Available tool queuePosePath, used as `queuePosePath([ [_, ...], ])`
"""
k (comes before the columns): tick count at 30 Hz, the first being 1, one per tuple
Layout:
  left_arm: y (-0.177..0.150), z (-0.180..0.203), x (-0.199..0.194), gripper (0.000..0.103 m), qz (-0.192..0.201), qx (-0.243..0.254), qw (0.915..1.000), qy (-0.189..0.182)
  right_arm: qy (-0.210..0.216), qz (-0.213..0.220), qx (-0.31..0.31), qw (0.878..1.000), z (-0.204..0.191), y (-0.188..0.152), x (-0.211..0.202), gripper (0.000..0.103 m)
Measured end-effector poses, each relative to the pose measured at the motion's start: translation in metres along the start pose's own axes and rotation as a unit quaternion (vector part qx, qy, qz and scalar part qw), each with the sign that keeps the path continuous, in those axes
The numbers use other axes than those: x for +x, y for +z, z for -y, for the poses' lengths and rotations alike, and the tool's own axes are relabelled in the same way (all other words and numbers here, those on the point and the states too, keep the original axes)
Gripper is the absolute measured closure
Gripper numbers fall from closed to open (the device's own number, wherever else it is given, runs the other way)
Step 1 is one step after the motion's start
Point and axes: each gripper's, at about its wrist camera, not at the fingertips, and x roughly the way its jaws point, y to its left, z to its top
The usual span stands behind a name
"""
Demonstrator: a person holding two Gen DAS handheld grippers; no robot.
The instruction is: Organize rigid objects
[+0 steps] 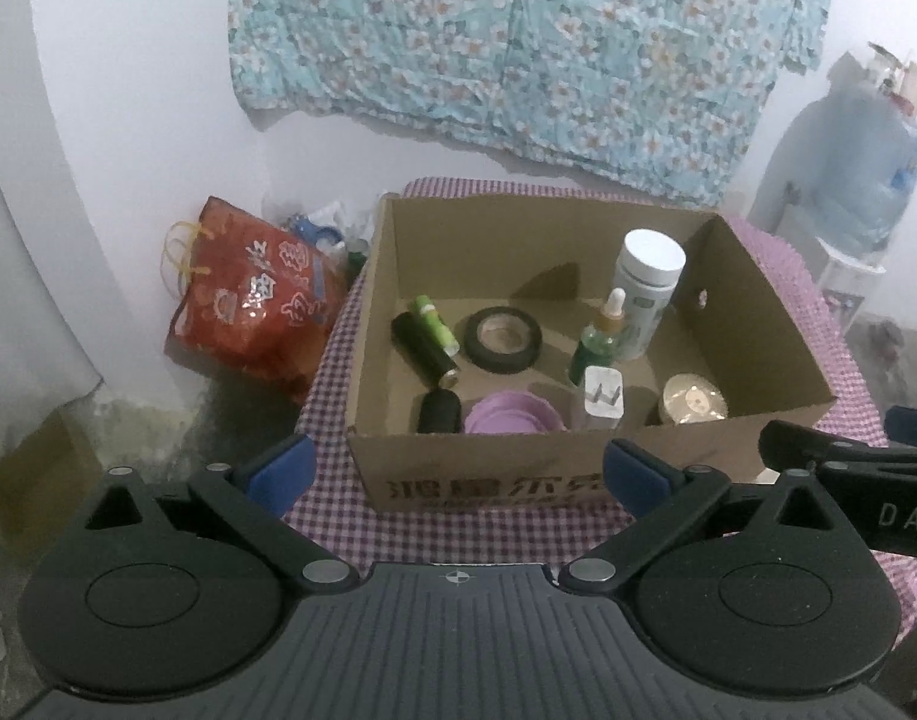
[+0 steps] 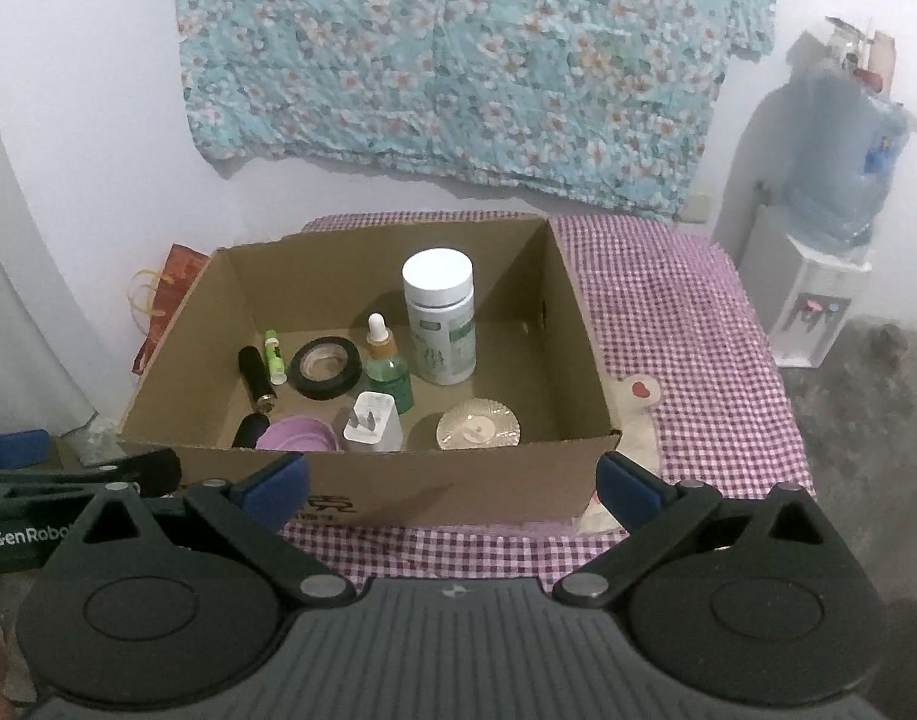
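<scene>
step: objects look all boxed, likely wrap-up | left gripper (image 1: 455, 471): jaws wide, empty | right gripper (image 2: 452, 477): jaws wide, empty | items: white bottle (image 2: 439, 315), tape roll (image 2: 328, 367), charger (image 2: 372, 429) inside cardboard box (image 2: 398, 486) | advice: keep both grippers clear of the box rim.

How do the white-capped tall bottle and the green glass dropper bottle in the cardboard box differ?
The white-capped tall bottle is taller, wider and opaque white; the green glass dropper bottle is shorter, slimmer and see-through green. The former has a flat cap, the latter a narrow dropper top. Both stand upright, side by side, in the cardboard box.
</scene>
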Motion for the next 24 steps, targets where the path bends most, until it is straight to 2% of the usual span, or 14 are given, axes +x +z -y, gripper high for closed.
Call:
queuePosePath([
  [24, -0.0003, 0.0081, 0.0067, 0.001, -0.012, 0.007, 0.9999, 0.001, -0.007, -0.012, 0.006, 1.000, 0.0085, -0.0027, 0.0066, 0.000],
])
